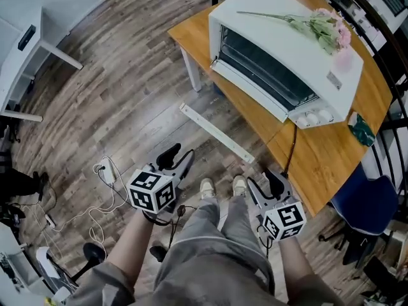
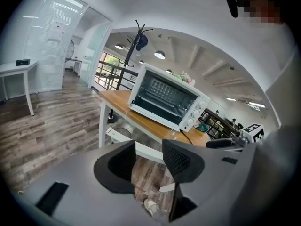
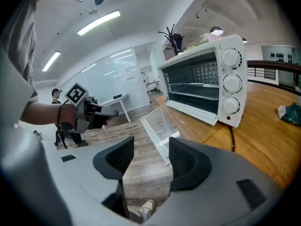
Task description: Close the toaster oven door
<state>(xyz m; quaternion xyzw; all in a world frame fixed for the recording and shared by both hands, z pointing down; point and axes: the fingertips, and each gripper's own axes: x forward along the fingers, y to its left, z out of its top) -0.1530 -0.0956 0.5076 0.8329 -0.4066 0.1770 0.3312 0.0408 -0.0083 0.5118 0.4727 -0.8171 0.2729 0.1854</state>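
Wood floor (image 1: pixel 127 94) fills most of head view. Wooden counter (image 1: pixel 331 152) sits upper R, w/ white oven (image 1: pixel 287 50) along its near edge, front facing the person. Oven's door (image 1: pixel 217 132) is open: glass pane swung down & out past counter edge, over floor, white handle bar at its far end. In R tool's view the door (image 3: pixel 162 126) shows as a clear pane tilting down from oven mouth, racks visible inside. Person's legs (image 1: pixel 217 254) in grey trousers at bottom centre, shoes (image 1: pixel 207 187) near door's far end. Blue chair (image 1: pixel 363 203) by counter's R side.

L tool (image 1: pixel 178 159) is held low by L leg, pointing fwd toward door, well apart from it. In its own view the pads (image 2: pixel 181 161) stand apart, nothing btwn them but floor. R tool (image 1: pixel 264 185) is by R leg, near counter edge, touching neither door nor counter. Its pads (image 3: pixel 188 161) are also apart, nothing btwn.

Smaller bits: pink flowers (image 1: pixel 322 27) lie on oven top. Three knobs (image 1: pixel 312 116) at oven's R end. Dark cord (image 1: pixel 290 152) runs over counter edge. Green item (image 1: pixel 362 131) on counter beside oven.
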